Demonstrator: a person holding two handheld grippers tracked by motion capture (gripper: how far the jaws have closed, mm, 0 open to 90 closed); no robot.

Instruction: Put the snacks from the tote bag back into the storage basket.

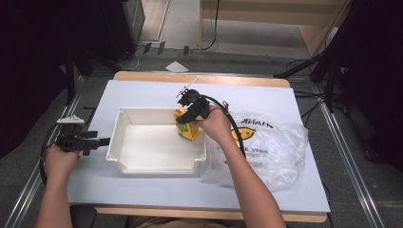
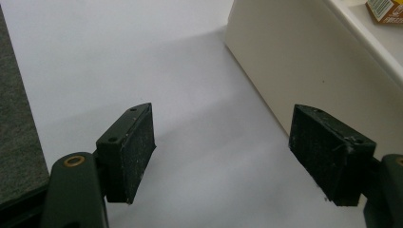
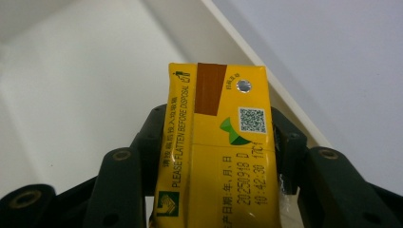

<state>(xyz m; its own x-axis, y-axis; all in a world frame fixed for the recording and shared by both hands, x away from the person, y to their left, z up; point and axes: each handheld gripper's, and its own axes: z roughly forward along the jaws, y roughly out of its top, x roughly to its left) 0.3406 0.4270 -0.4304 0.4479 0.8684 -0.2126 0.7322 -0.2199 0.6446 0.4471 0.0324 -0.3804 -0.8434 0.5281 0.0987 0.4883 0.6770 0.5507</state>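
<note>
The right claw (image 1: 186, 124) grips a yellow drink carton (image 3: 216, 156) inside the white tray (image 1: 124, 145); the left claw (image 2: 221, 156) gapes empty beside it.

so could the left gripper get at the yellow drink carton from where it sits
Probably not directly: the left gripper sits open outside the white plastic tray's left wall, and the yellow drink carton is at the far right end, clamped in the right gripper.

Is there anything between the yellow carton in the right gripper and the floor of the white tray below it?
Nothing visible. The right gripper holds the yellow carton over the white tray, and the tray floor beneath looks bare.
</note>
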